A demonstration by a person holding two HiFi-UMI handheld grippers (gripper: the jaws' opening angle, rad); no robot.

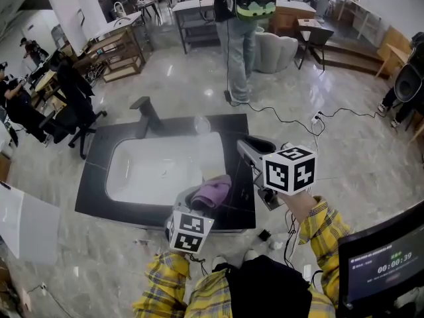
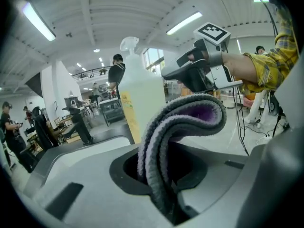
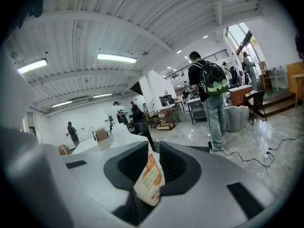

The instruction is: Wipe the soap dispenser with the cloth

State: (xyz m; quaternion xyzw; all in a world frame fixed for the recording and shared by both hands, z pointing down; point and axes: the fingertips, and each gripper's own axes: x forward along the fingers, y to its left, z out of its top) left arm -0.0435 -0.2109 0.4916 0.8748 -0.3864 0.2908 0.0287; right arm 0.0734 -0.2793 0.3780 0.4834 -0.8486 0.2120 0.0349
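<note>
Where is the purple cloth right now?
The purple cloth is pinched in the left gripper, low in the middle of the head view, over the front of the black counter beside the white sink, near the right gripper.

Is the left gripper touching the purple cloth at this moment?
Touching. The left gripper view shows the folded cloth pinched between the fingers of the left gripper and curling up out of them.

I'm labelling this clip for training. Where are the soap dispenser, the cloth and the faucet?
soap dispenser point(image 2: 142, 99): left gripper view, on its translucent body.
cloth point(image 2: 187, 115): left gripper view, on its folded top.
faucet point(image 1: 148, 115): head view, on its dark neck.
</note>
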